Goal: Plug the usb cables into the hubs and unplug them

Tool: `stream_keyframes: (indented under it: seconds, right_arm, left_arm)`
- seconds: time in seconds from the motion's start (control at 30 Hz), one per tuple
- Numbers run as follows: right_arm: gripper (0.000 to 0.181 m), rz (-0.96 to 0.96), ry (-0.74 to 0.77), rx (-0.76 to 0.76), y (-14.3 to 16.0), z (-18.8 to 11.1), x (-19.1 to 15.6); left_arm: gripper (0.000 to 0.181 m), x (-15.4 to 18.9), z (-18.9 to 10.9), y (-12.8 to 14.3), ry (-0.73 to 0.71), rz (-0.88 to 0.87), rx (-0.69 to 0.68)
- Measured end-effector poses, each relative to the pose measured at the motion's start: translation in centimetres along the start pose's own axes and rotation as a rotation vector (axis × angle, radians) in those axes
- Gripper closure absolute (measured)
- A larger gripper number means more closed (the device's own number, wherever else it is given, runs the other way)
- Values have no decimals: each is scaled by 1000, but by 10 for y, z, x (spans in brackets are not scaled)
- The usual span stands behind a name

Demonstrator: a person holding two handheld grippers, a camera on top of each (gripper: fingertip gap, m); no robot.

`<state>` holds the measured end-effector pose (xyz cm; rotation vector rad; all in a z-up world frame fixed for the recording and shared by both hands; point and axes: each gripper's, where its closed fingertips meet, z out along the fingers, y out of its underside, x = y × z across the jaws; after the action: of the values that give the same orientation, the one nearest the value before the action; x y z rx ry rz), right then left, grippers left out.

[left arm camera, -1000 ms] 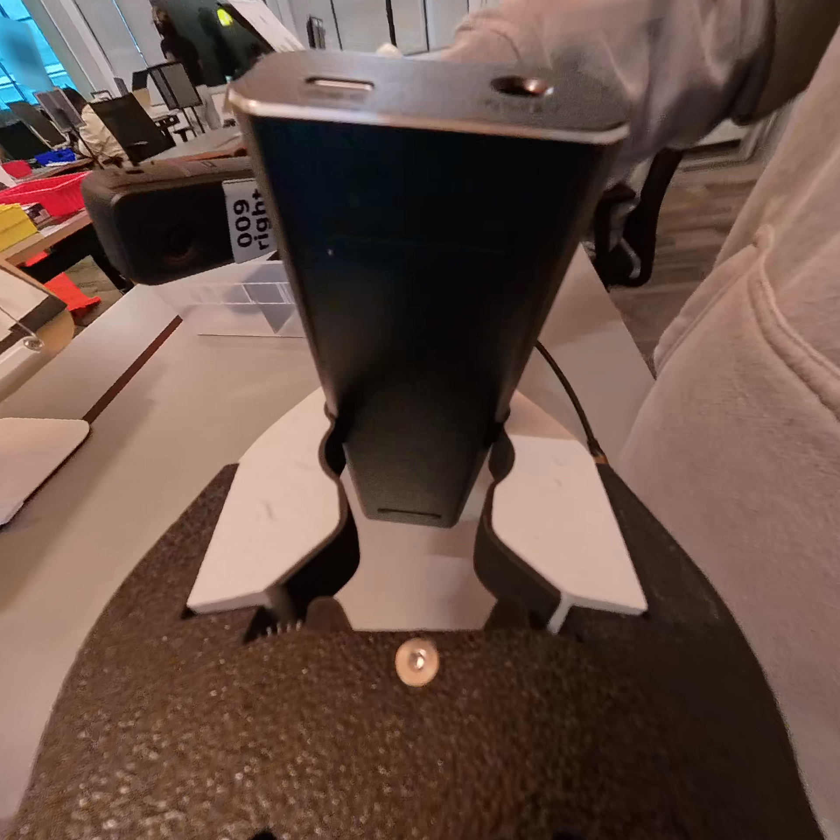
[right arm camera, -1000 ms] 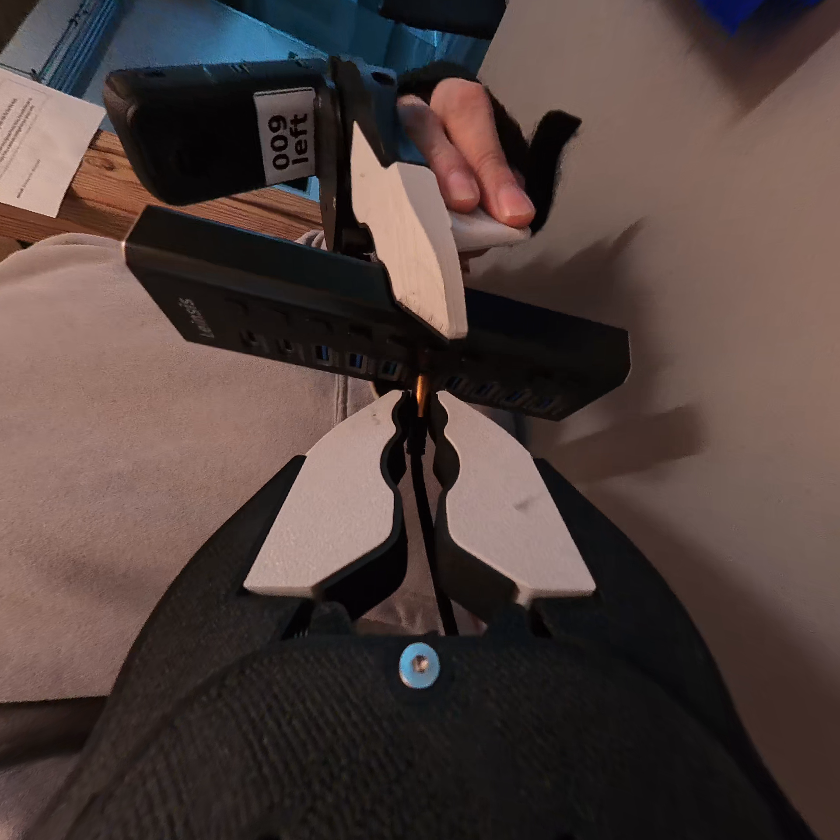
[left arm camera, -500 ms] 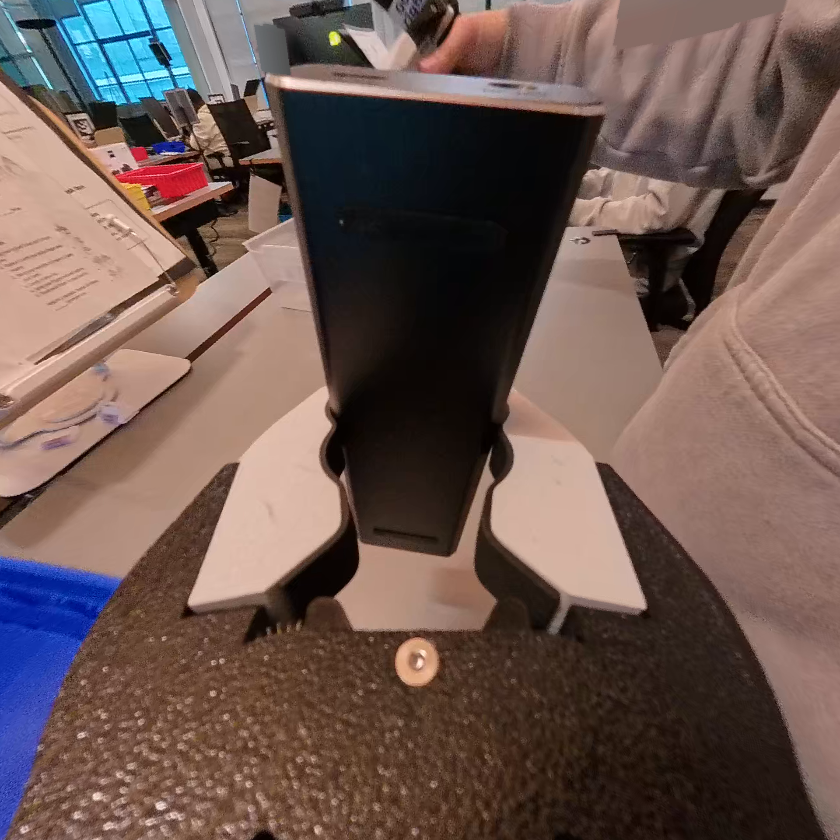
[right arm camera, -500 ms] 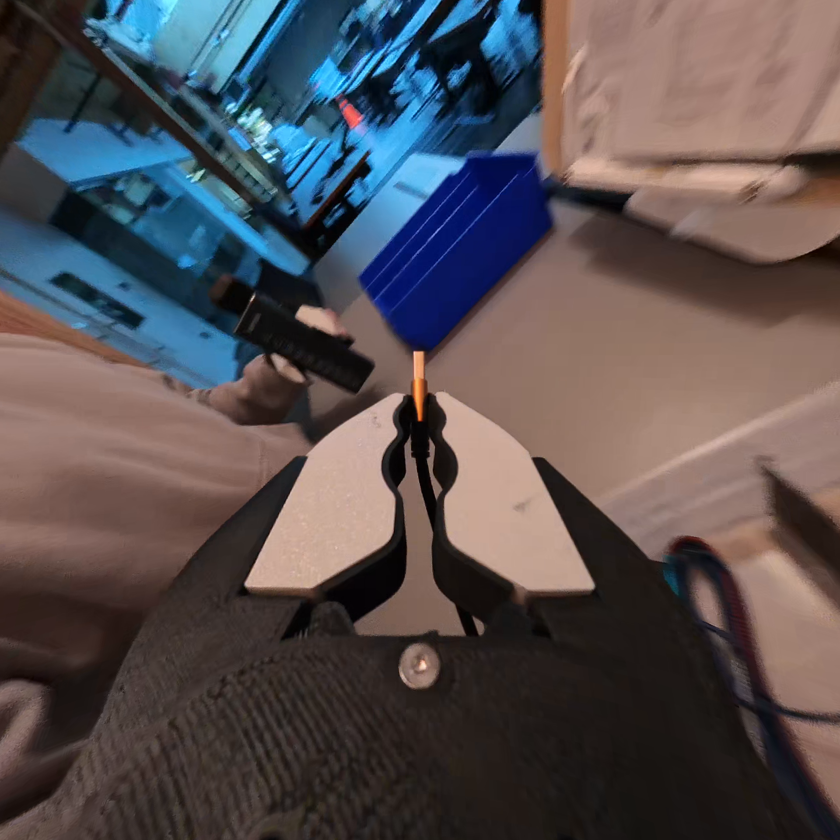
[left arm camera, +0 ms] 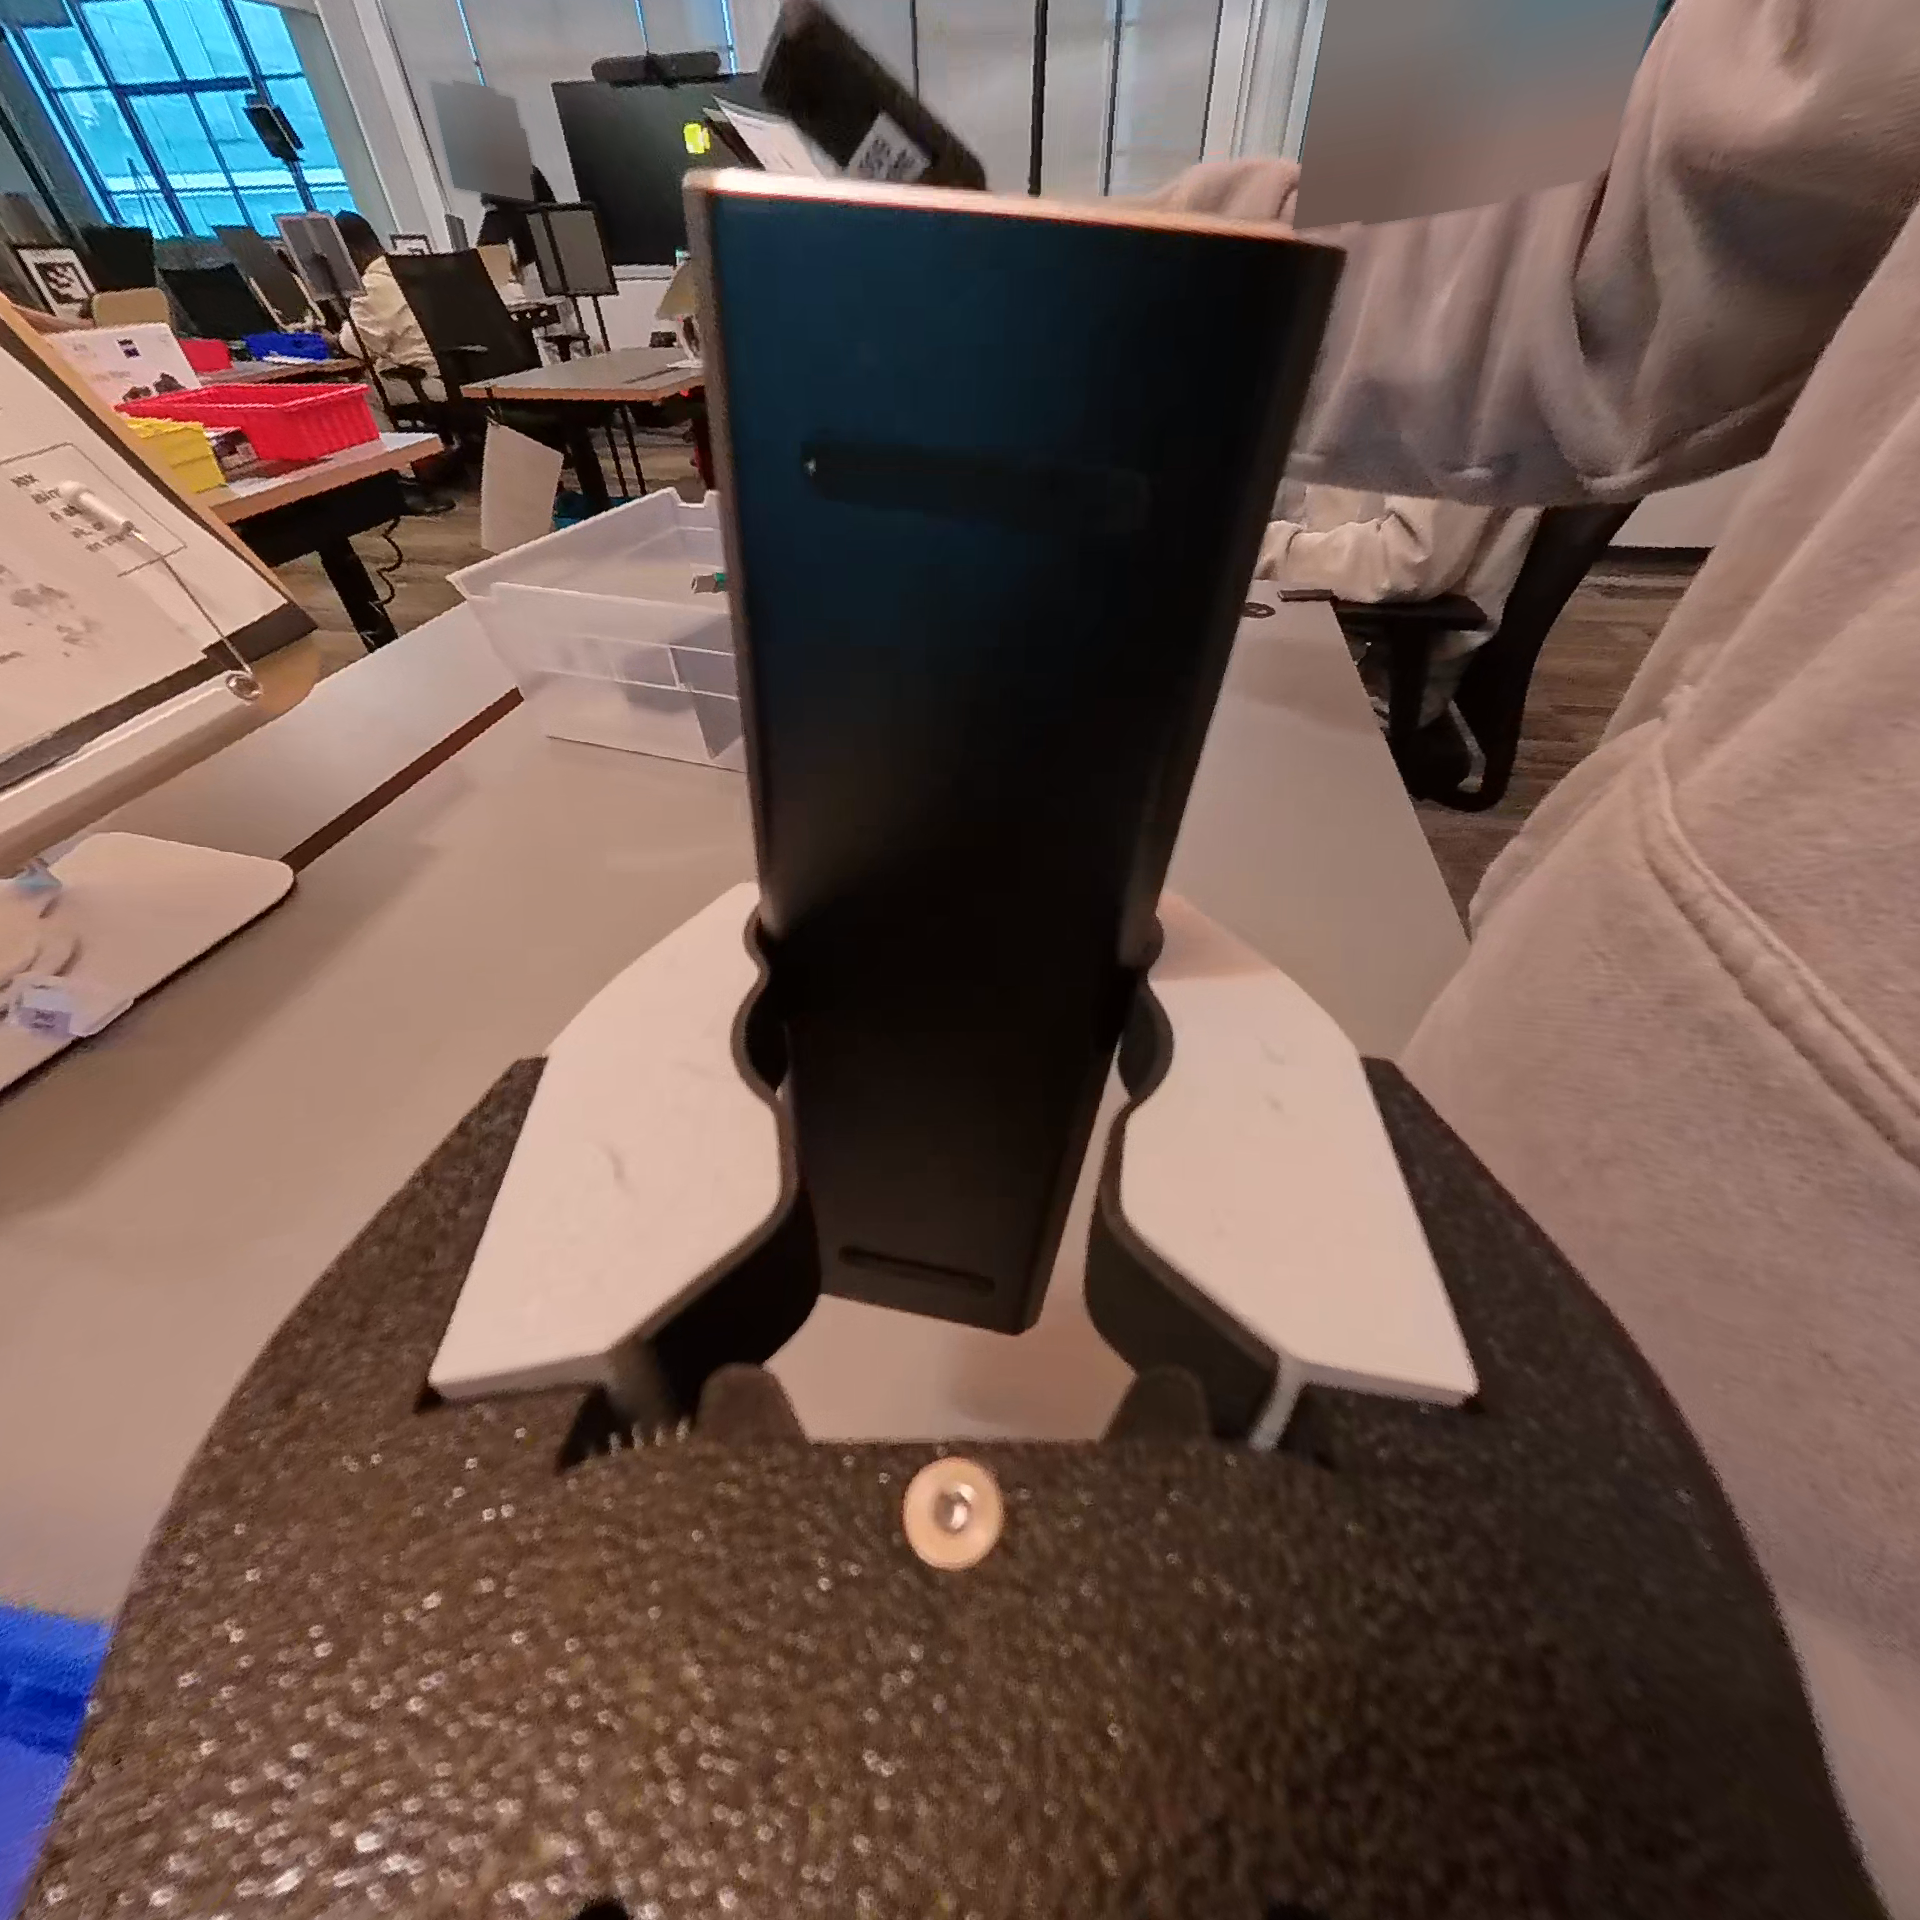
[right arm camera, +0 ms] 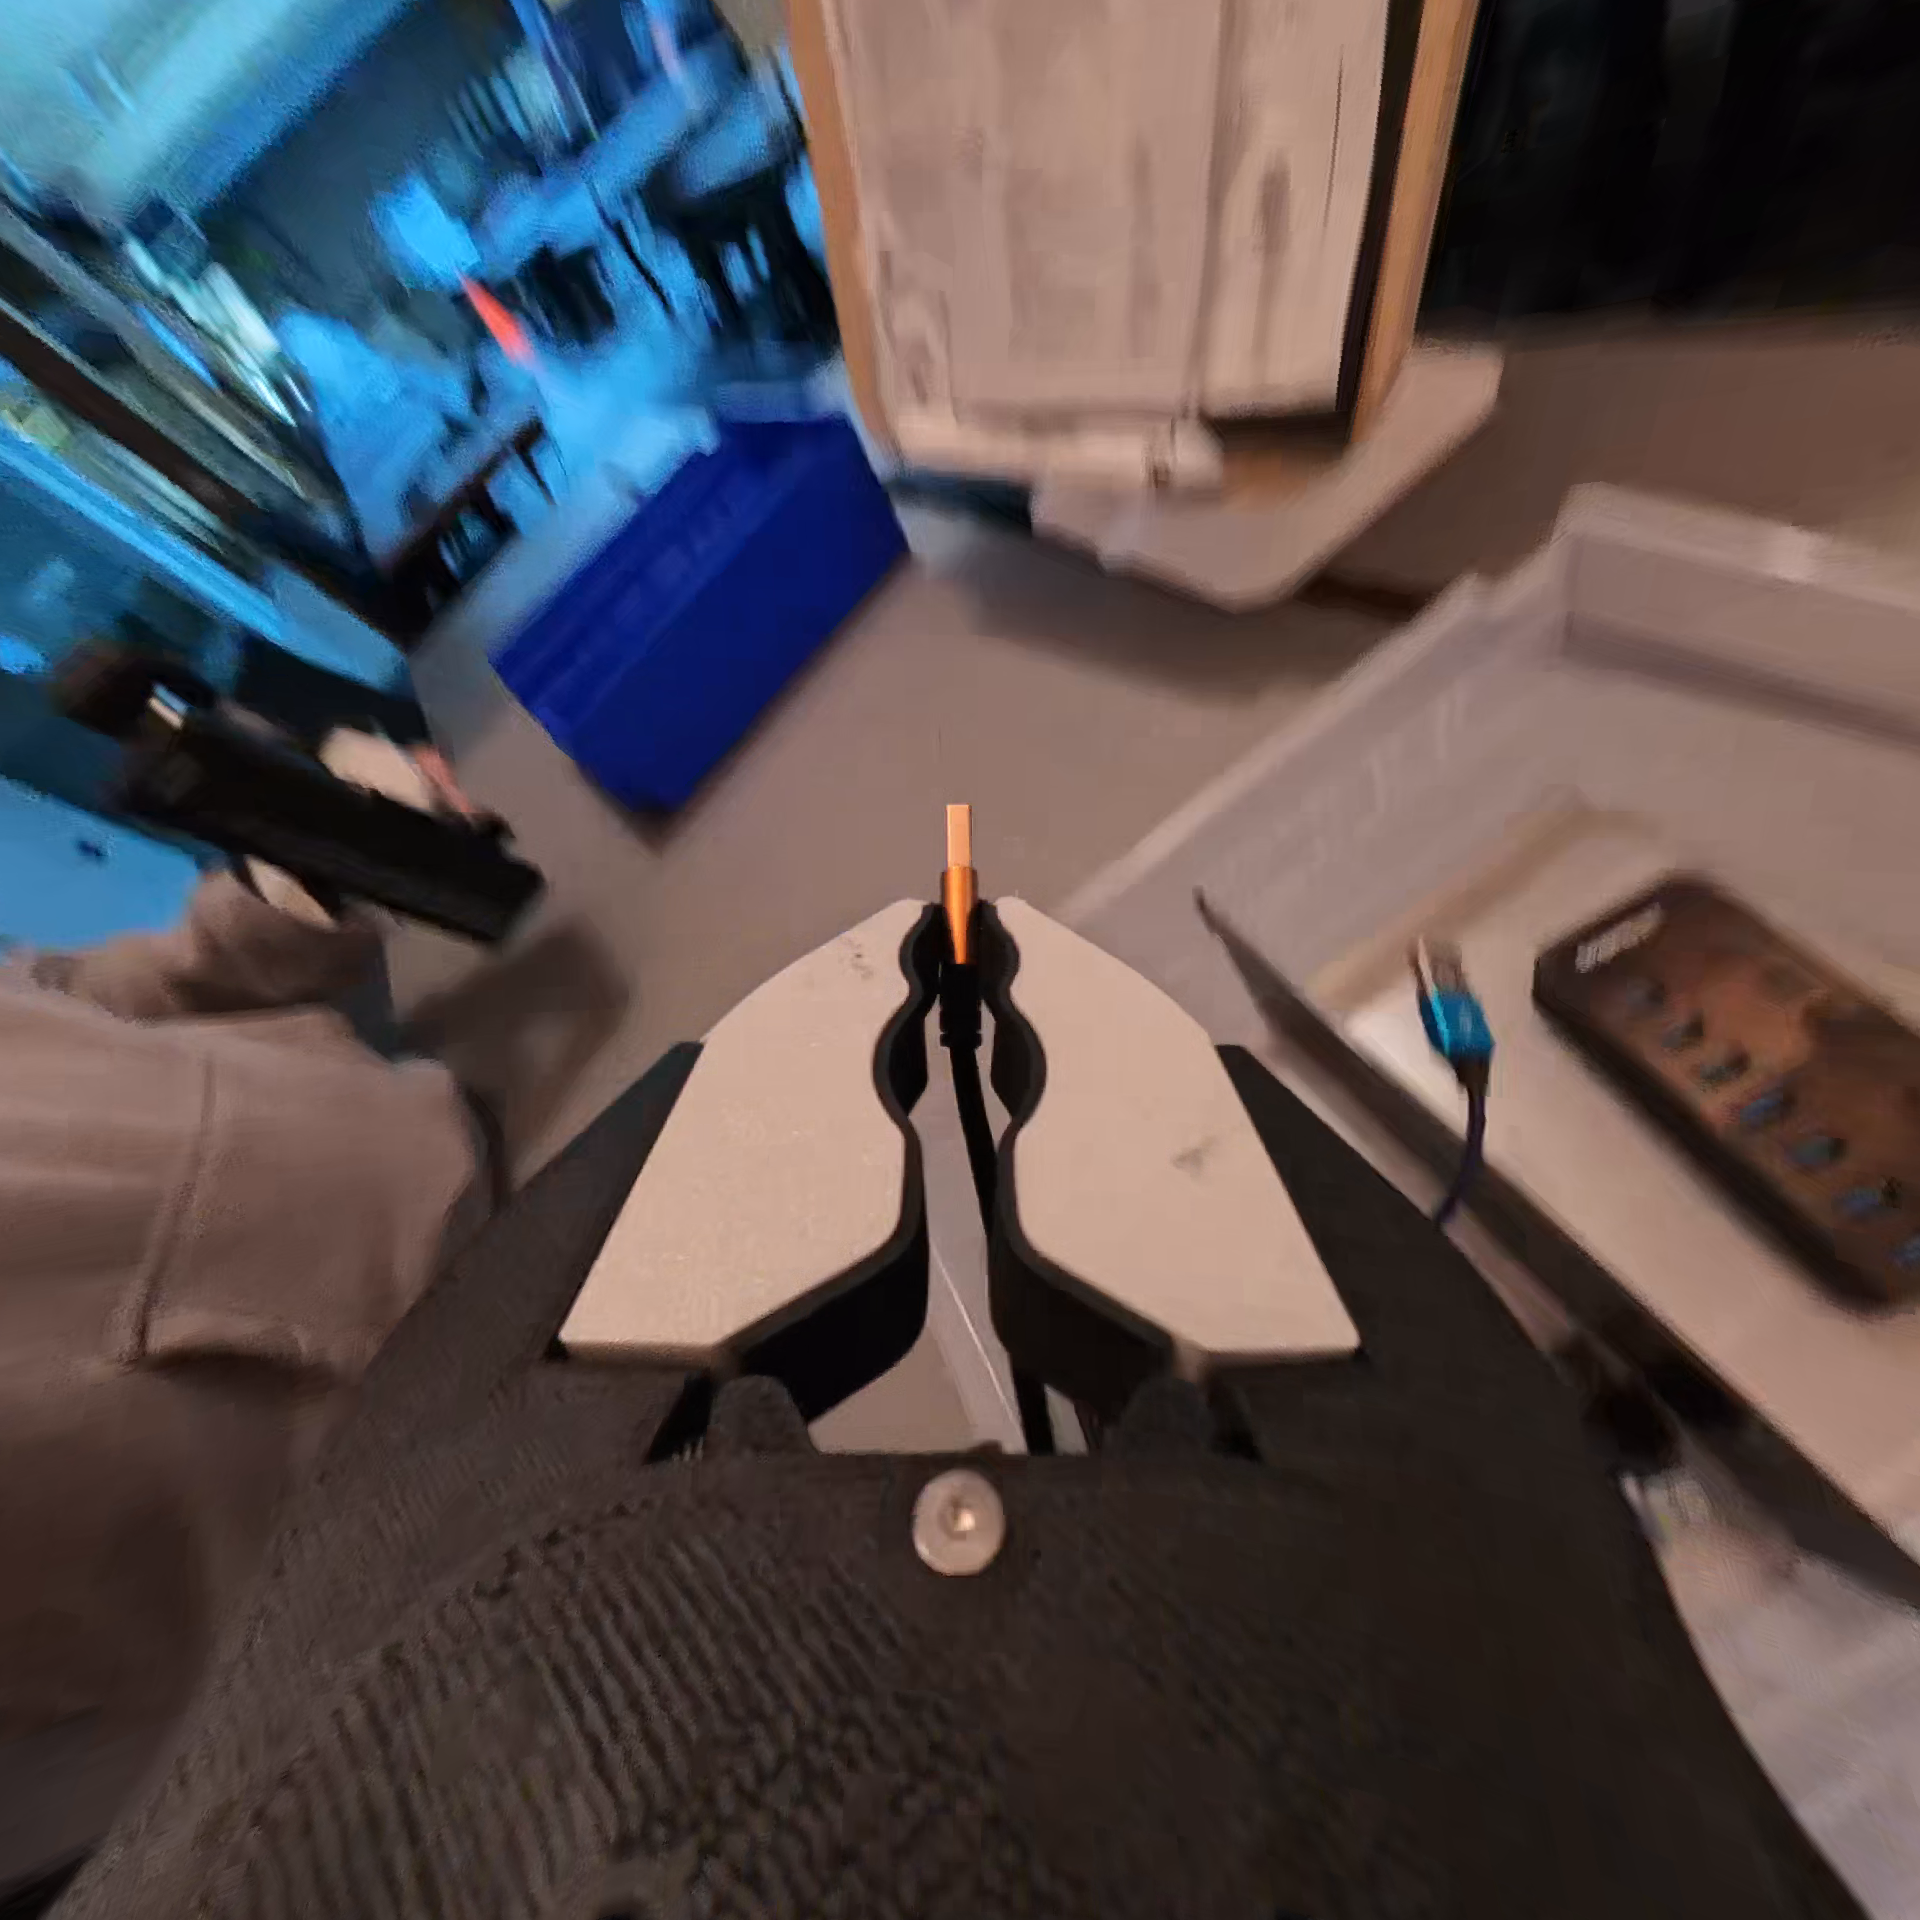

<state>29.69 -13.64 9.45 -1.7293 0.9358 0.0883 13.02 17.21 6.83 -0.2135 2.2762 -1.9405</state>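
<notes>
My left gripper (left arm camera: 951, 961) is shut on a long black USB hub (left arm camera: 997, 665) and holds it upright above the grey table (left arm camera: 364, 935). The same hub shows far left in the blurred right wrist view (right arm camera: 312, 821). My right gripper (right arm camera: 958, 914) is shut on a black USB cable with an orange plug (right arm camera: 957, 883). The plug's metal tip points forward, free in the air and well apart from the hub. The right gripper's body shows above the hub in the left wrist view (left arm camera: 873, 114).
A clear plastic tray (left arm camera: 592, 623), also at the right in the right wrist view (right arm camera: 1455, 748), holds a second black hub (right arm camera: 1745, 1081) and a blue-plug cable (right arm camera: 1455, 1029). A blue bin (right arm camera: 696, 634) and a document stand (left arm camera: 114, 582) sit on the table. A person's beige sleeve (left arm camera: 1714, 935) is at right.
One second ago the orange plug was at the hub's ports. My right gripper has since pulled it away and swung right toward the clear tray. My left gripper still holds the hub, turned slightly.
</notes>
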Motion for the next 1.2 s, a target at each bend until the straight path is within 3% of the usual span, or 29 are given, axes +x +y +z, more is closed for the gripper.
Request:
stream_keyframes:
  seconds: [0.13, 0.3, 0.37, 0.47, 0.53, 0.63, 0.7, 0.77, 0.83, 0.9, 0.97, 1.03, 1.1, 1.13, 1.2]
  right_arm:
    - [174, -23, 219, -357, 65, 6, 47]
    - [171, -179, 345, -571, 100, 8, 81]
    - [150, -327, 417, -649, 103, 2, 90]
    - [119, -495, 588, -686, 82, -17, 99]
    - [118, -491, 628, -657, 64, -29, 88]
    - [112, -461, 502, -439, 30, -8, 26]
    - [85, -473, 346, -250, 12, 29, -39]
    - [80, -534, 115, -119, 15, 74, -121]
    - [96, -589, -111, 16, 26, 116, -202]
    - [116, -592, -273, 94, 40, 146, -260]
    - [120, -565, -318, 137, 46, 169, -285]
    - [117, -576, -308, 64, 61, 187, -285]
    - [111, -557, -324, 77, 63, 194, -288]
    - [122, -564, -351, 76, 65, 194, -291]
    - [125, -588, -340, 54, 69, 197, -288]
  left_arm:
    - [119, 2, 0, 1, 9, -9, -2]
    - [119, 1, 3, 3, 18, -22, -2]
    - [119, 2, 4, 4, 19, -24, -2]
    - [119, 2, 4, 3, 18, -37, 6]
    - [119, 2, 5, 4, 18, -42, 8]
    - [119, 1, 8, 5, 25, -54, 12]
    - [119, 0, 12, 4, 35, -65, 22]
    - [119, 0, 19, 2, 45, -73, 34]
    - [119, 0, 25, 0, 57, -81, 51]
    - [119, 0, 30, -5, 70, -84, 79]
    - [119, 1, 33, -11, 80, -93, 111]
    - [119, 2, 35, -17, 89, -101, 142]
    - [119, 3, 36, -20, 97, -105, 159]
    - [120, 4, 36, -21, 98, -106, 166]
    - [120, 4, 36, -22, 103, -114, 177]
